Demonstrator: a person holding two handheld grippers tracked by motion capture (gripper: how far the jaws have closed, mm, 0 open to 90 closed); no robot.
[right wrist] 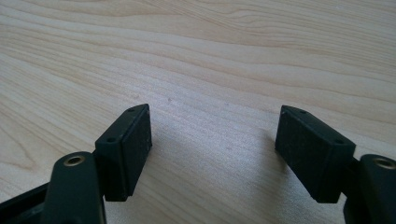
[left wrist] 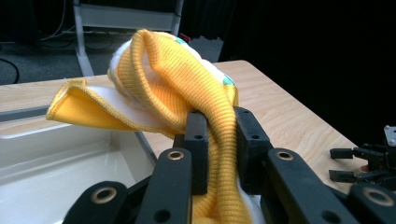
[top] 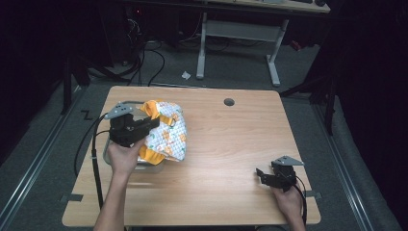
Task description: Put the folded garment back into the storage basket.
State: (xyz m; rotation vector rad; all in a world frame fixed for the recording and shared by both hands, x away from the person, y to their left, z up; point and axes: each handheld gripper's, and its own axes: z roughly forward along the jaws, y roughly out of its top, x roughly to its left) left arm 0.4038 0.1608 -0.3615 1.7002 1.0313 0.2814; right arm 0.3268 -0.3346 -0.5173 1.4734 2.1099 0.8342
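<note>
Your left gripper (left wrist: 217, 140) pinches the yellow ribbed-knit garment (left wrist: 187, 84) over the white tray (left wrist: 56, 158) near the tabletop's left edge; your right gripper (right wrist: 212, 154) rests spread.

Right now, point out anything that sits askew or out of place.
The yellow garment hangs half out of the white tray, draped over its rim onto the table, its ribbed edge pinched by the left hand-held gripper.

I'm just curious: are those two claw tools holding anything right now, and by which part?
The left gripper is shut on the garment, pinching its yellow ribbed band. The right gripper is open over the table, holding nothing.
</note>
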